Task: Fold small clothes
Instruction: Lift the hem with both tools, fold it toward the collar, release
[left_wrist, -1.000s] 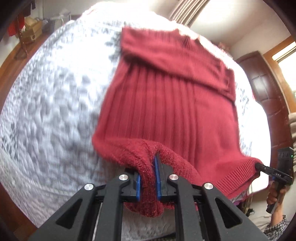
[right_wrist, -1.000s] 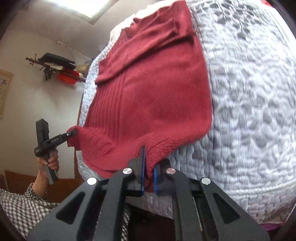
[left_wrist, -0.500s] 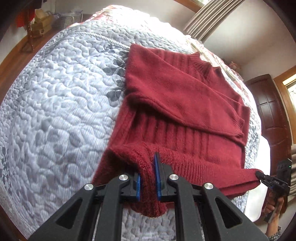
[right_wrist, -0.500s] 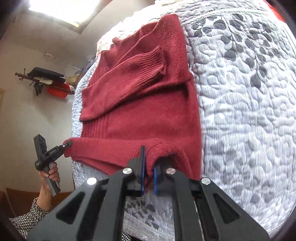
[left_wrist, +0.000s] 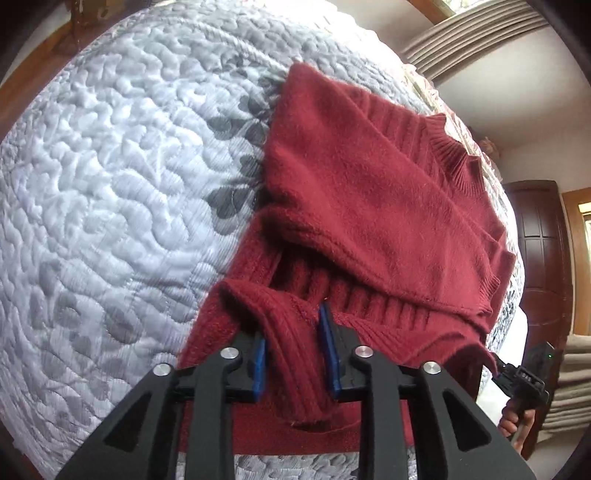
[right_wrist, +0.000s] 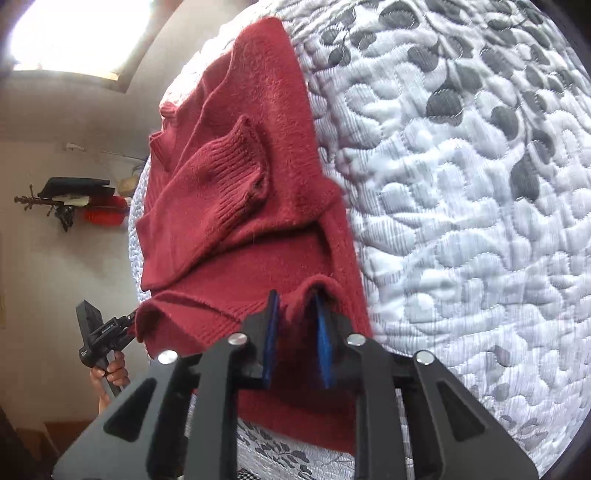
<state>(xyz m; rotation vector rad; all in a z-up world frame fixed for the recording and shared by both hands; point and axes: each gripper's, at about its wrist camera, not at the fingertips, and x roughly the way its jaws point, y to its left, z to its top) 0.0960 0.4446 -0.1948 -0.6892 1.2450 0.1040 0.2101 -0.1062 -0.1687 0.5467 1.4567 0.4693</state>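
Left wrist view
- Left gripper (left_wrist: 293, 332): I read the jaws as apart. A fold of ribbed hem sits between the blue pads (left_wrist: 258, 365) and fills the gap.
- Sweater (left_wrist: 369, 192): red knit, lying flat on the bed (left_wrist: 129, 166) toward the bed edge that is on the right of this view. The hem is lifted and doubled forward over the lower body.
- Sleeve (left_wrist: 388, 236): folded slantwise across the chest, with its cuff end toward the right side of the garment.
- Collar (left_wrist: 454, 147): ribbed, at the far end, pointing away from me.
- Right gripper (left_wrist: 524, 380): at the far hem corner, touching the knit, with a hand (left_wrist: 517, 421) on its grip. I cannot tell the jaw state from here.
- Background: dark wooden door (left_wrist: 539, 240), curtain (left_wrist: 461, 33).

Right wrist view
- Right gripper: jaws apart, with a raised ridge of hem (right_wrist: 295, 306) standing between the blue pads.
- Sweater: it runs along the bed edge on the left of this view, and white-grey quilt fills the right.
- Cuff (right_wrist: 229, 173): ribbed, lying on top of the folded body, partly lifted.
- Left gripper: black, at the opposite hem corner and against the fabric, held by a hand (right_wrist: 110, 373).
- Background: a wall rack (right_wrist: 70, 195) holding dark and red items.
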